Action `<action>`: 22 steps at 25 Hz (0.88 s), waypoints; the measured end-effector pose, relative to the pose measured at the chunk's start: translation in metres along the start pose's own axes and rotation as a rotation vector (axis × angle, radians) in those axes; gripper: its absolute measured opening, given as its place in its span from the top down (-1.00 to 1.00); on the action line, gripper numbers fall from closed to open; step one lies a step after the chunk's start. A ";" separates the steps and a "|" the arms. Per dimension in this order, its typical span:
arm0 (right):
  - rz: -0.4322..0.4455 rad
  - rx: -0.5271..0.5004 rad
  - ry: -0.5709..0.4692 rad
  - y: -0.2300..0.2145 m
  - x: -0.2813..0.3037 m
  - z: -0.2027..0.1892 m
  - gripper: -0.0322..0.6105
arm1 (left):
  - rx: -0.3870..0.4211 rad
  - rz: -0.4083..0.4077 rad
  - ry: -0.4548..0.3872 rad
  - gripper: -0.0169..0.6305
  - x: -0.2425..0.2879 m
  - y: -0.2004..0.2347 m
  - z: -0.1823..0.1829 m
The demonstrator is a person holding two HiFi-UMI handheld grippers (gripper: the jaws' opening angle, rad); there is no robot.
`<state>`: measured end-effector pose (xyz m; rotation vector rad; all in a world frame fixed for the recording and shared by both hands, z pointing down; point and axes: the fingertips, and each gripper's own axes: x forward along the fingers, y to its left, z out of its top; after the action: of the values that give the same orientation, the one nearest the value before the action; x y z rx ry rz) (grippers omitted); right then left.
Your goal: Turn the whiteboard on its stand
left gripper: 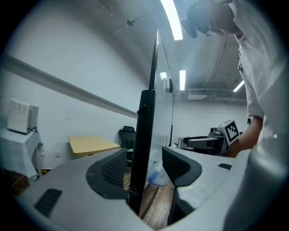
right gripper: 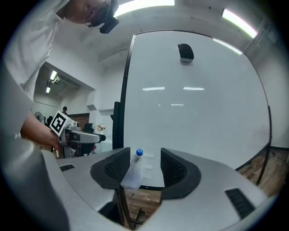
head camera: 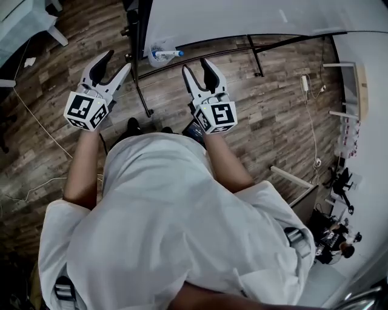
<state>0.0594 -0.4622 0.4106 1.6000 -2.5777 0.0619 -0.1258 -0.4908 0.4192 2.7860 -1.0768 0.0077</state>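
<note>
The whiteboard (head camera: pixel 242 18) stands just ahead of me; its white face (right gripper: pixel 194 99) fills the right gripper view, and the left gripper view shows it edge-on (left gripper: pixel 165 90). My left gripper (head camera: pixel 118 60) is open at the board's left side. The stand's black upright post (left gripper: pixel 143 149) rises between its jaws (left gripper: pixel 146 164), close to the left pad, with a gap on the right. My right gripper (head camera: pixel 197 69) is open and empty (right gripper: pixel 143 167), facing the board's lower edge. A clear bottle with a blue cap (right gripper: pixel 134 173) sits there, beyond the jaws (head camera: pixel 162 54).
The stand's black foot bars (head camera: pixel 260 57) run over the wooden floor. A black eraser (right gripper: pixel 185 52) sticks high on the board. A cable (head camera: pixel 36 121) trails at left, a power strip (head camera: pixel 306 83) and white shelving (head camera: pixel 357 79) at right. A yellow table (left gripper: pixel 90 144) stands beyond.
</note>
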 end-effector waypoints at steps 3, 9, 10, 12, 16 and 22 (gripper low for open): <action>-0.049 -0.003 0.001 -0.002 0.007 0.001 0.26 | -0.016 -0.048 -0.002 0.24 0.011 0.014 0.001; -0.158 0.016 -0.024 -0.003 0.003 0.005 0.27 | -0.044 -0.180 -0.007 0.22 0.030 0.014 0.009; -0.168 0.020 -0.030 -0.002 0.002 0.006 0.27 | -0.038 -0.194 -0.007 0.22 0.034 0.013 0.011; -0.175 0.020 -0.034 0.001 -0.001 0.008 0.28 | -0.025 -0.222 0.006 0.21 0.040 0.009 0.010; -0.178 0.011 -0.030 0.001 -0.007 0.007 0.28 | -0.001 -0.267 0.026 0.21 0.052 0.001 0.011; -0.198 0.024 -0.026 -0.004 -0.012 0.001 0.29 | 0.019 -0.294 0.034 0.21 0.064 -0.005 0.013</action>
<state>0.0677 -0.4532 0.4082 1.8676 -2.4306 0.0564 -0.0751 -0.5316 0.4099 2.9213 -0.6537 0.0312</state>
